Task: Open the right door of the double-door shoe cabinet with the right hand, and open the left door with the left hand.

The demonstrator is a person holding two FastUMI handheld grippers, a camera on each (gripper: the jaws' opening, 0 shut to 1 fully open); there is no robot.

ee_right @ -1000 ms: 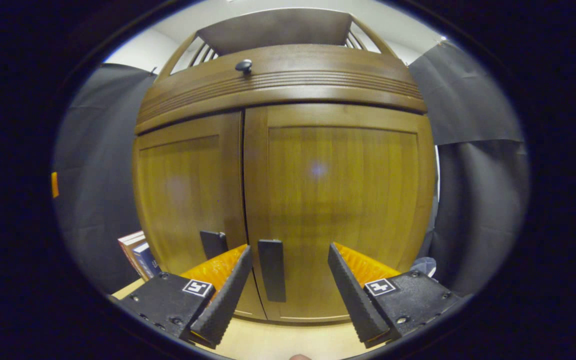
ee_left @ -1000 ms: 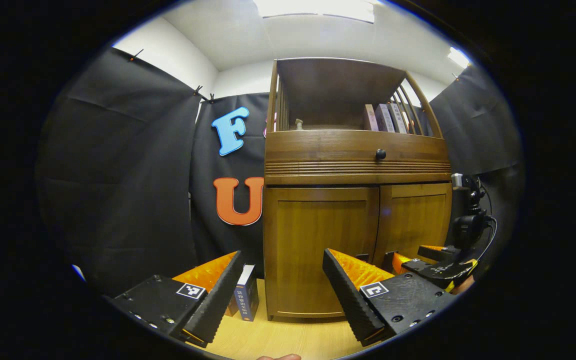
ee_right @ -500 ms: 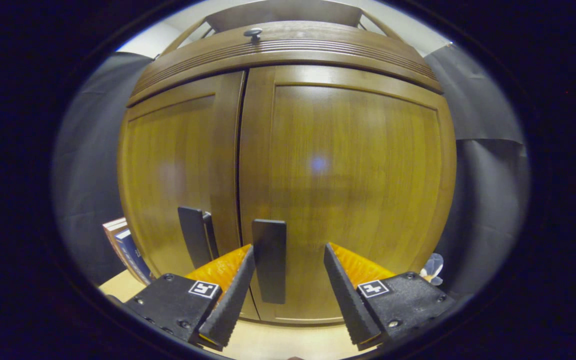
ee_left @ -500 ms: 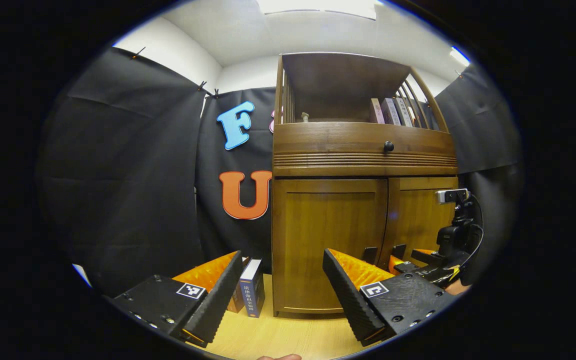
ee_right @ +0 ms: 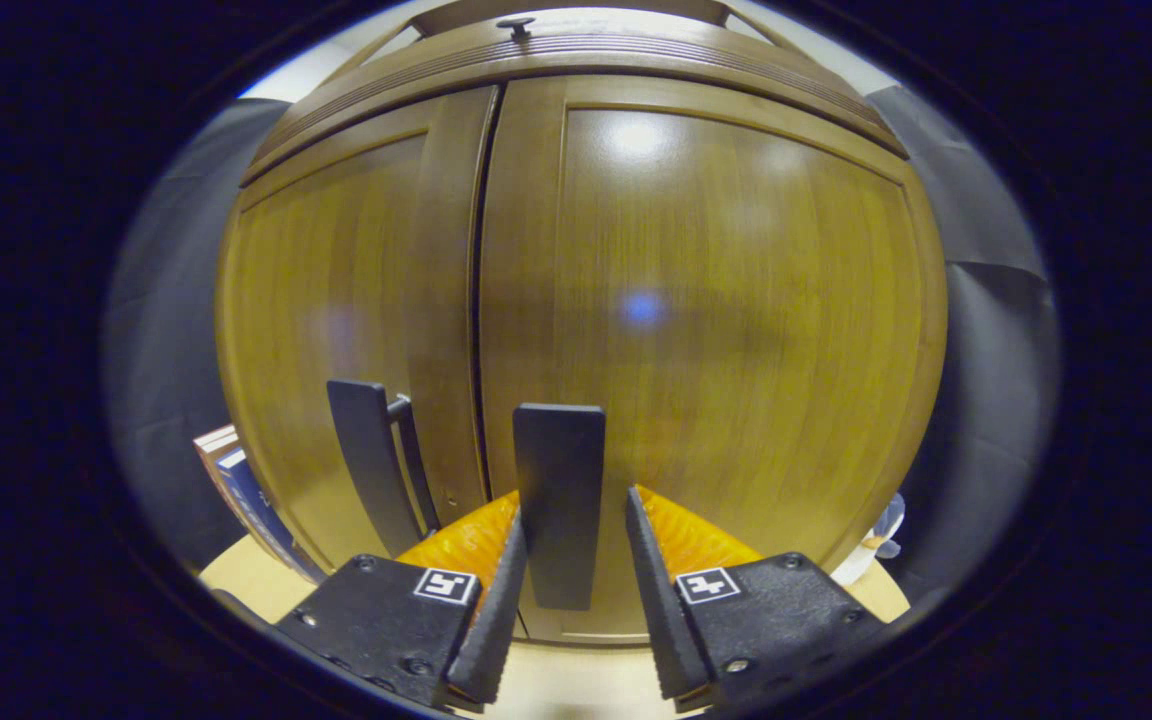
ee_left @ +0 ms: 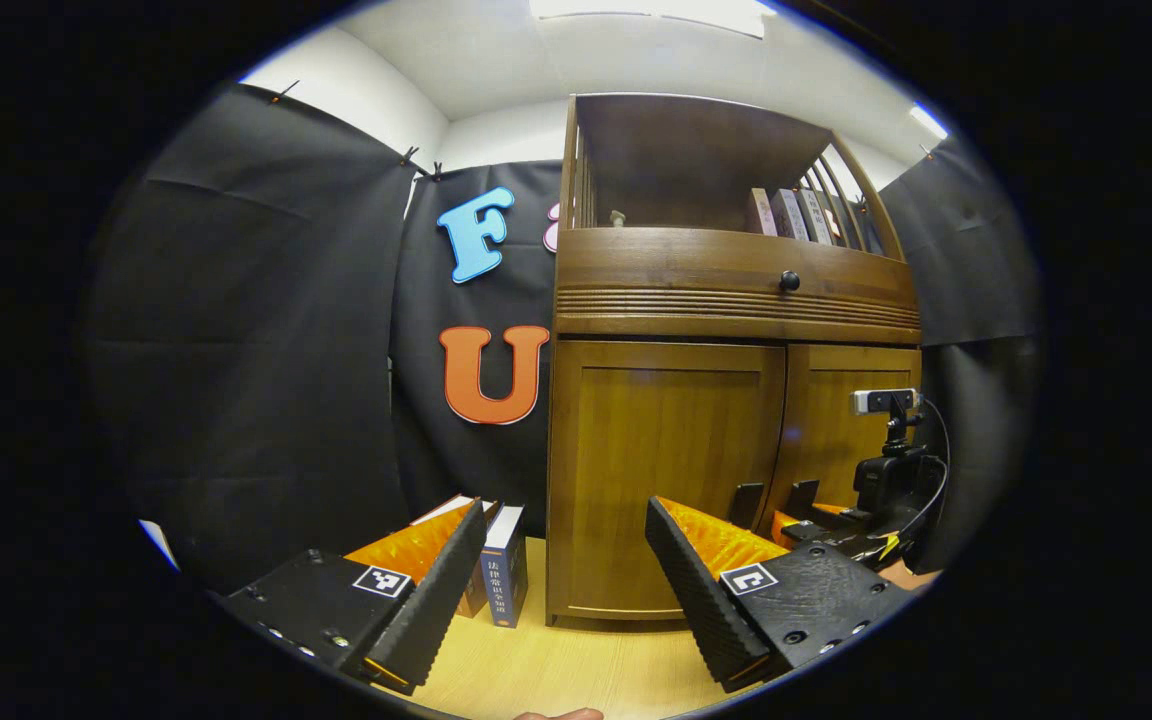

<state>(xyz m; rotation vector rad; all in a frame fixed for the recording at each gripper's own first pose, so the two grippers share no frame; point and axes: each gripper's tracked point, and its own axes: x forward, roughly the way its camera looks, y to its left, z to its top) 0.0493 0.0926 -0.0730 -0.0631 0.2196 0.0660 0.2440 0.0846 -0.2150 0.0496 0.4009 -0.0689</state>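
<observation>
The wooden shoe cabinet has both doors closed: the left door (ee_left: 666, 450) (ee_right: 336, 300) and the right door (ee_left: 851, 440) (ee_right: 736, 300). Each carries a dark upright handle near the centre seam. My right gripper (ee_right: 573, 497) is close to the right door, and the right door's handle (ee_right: 558, 480) stands between its fingers; a thin gap shows on the handle's right side. The left door's handle (ee_right: 366, 460) (ee_left: 746, 500) is free. My left gripper (ee_left: 566, 505) hangs open well short of the cabinet, off its left front corner. The right gripper (ee_left: 836, 520) shows low at the doors.
Several books (ee_left: 501, 575) (ee_right: 236, 480) stand on the light wood floor (ee_left: 556, 670) against the cabinet's left side. A drawer with a round knob (ee_left: 789, 281) runs above the doors, with more books (ee_left: 796, 212) on the open shelf. Black cloth walls both sides.
My right gripper has moved in on the right door's handle and its fingers have narrowed around it. The left gripper has stayed open, and the cabinet has shifted a little right in its view.
</observation>
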